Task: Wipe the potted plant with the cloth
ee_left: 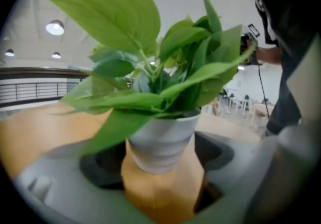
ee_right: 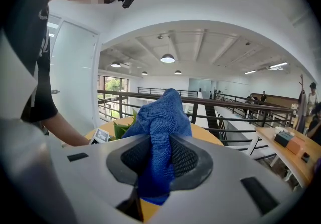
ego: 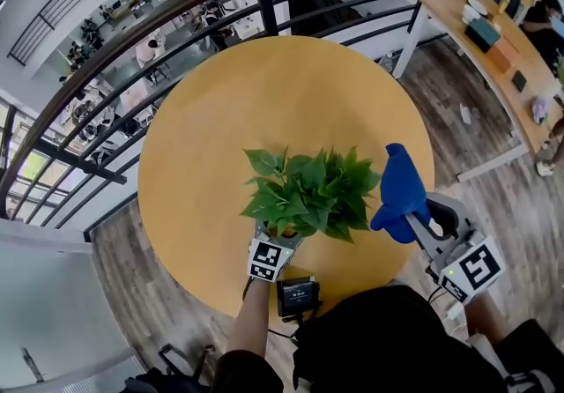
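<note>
My left gripper [ego: 275, 241] reaches low under the potted plant [ego: 308, 193], jaws wide apart either side of its white pot [ee_left: 160, 142]. My right gripper [ego: 421, 222], just beside it, clamps the blue cloth [ego: 401, 193].

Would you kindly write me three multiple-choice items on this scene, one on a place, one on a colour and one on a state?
1. Where is the pot?
A. on the floor
B. between the left hand-held gripper's jaws
C. on a shelf

2. What colour is the cloth?
A. blue
B. red
C. white

3. How is the right hand-held gripper?
A. open, empty
B. shut on the pot
C. shut on the cloth

Answers:
1 B: the pot stands on the table between the open jaws, with gaps on both sides.
2 A: the cloth shows blue in both views.
3 C: its pads pinch the cloth.
</note>
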The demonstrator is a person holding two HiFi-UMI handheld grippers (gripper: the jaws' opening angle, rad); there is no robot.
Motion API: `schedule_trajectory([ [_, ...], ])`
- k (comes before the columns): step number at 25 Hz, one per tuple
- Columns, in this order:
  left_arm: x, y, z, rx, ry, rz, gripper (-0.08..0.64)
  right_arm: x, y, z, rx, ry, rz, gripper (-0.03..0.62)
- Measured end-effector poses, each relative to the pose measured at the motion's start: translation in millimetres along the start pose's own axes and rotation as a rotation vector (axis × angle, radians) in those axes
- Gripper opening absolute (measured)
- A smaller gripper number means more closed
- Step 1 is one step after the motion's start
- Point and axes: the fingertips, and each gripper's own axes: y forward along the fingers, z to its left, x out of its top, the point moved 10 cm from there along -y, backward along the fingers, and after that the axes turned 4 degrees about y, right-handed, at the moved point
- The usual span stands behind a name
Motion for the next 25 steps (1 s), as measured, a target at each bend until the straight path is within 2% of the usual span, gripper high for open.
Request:
schedule_trajectory([
  [8,2,5,3,0.009,-0.023,0.016,0.413,-13,6,19,0.041,-0.002,0.058,0.101],
  [13,-1,6,1,0.017,-0.025,0.019,0.402,-13,3,25,0.075,-0.121,0.06,0.101],
  [17,-2,4,3,0.019,-0.022,0.025,0.4,-29,6,35,0.121,-0.198,0.194,0.101],
  [22,-3,2,4,0.02,-0.022,0.022,0.4,-84,23,49,0.139,-0.312,0.349,0.101],
  [25,-2,4,4,0.021,-0.024,0.025,0.4,-113,26,46,0.148,-0.318,0.434,0.101],
])
